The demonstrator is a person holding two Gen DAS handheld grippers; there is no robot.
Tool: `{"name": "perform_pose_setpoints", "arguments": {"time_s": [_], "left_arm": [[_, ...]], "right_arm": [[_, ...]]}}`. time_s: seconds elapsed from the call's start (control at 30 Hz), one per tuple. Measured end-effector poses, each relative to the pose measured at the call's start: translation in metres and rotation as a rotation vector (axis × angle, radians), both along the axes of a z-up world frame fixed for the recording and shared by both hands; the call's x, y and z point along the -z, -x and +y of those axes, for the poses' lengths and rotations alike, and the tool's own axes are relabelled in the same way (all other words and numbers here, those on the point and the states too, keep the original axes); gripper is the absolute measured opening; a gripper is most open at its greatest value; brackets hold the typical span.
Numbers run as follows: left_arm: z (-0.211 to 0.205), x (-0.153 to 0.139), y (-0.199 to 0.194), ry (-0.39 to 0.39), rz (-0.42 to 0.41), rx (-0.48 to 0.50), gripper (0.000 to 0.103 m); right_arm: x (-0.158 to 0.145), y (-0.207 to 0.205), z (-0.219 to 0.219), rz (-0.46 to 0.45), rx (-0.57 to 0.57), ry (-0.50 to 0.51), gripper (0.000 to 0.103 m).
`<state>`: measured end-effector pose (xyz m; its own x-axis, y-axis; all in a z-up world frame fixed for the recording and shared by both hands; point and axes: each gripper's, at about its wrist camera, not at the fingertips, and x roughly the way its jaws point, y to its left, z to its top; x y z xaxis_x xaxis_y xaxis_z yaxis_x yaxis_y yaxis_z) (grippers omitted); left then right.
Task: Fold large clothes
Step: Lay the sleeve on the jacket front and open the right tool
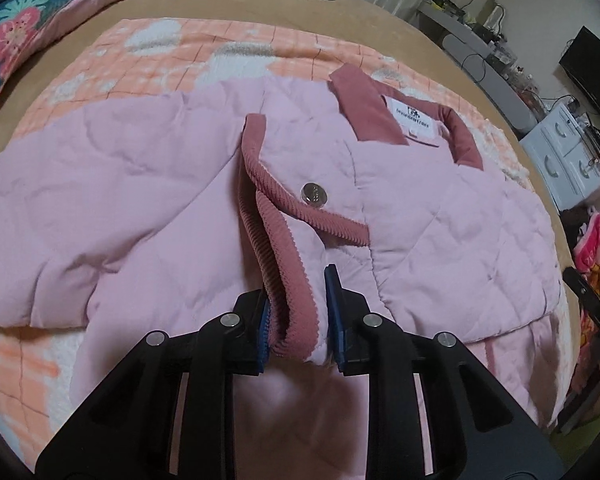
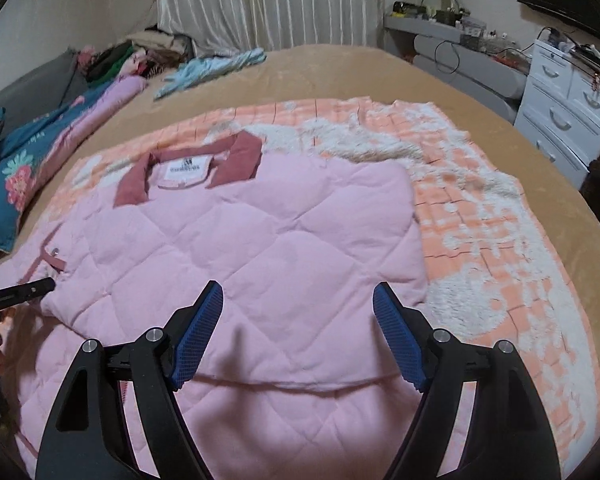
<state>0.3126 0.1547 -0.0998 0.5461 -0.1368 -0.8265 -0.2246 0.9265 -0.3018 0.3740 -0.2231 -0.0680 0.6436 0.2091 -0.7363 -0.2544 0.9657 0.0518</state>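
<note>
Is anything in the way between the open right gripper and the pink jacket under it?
Nothing visible. The right gripper hangs open directly over bare quilted fabric of the pink jacket; the left gripper is off at the jacket's other side, closed on its ribbed cuff.

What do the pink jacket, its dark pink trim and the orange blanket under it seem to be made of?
Jacket: soft padded woven cloth, matte; diamond stitch lines and puffy panels suggest filling inside.
Trim: likely corduroy or a ribbed knit; fine parallel ridges show along the edge.
Blanket: fluffy fleece or plush; long fuzzy pile, white patches on an orange grid. Exact fibres cannot be told.
</note>
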Motion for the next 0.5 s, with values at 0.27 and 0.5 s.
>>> {"name": "perform_pose_setpoints", "arguments": {"time_s": [0.27,0.5], "left_arm": [[-0.004,0.004,0.003,-0.008,0.005,0.012,0.021],[-0.009,-0.002,0.009,-0.035,0.005,0.007,0.030]], "right_arm": [[0.046,-0.026,-0.005,0.155,0.036,0.029,0.075],[0.054,-0.025,-0.010,0.165,0.066,-0.003,0.075]]}}
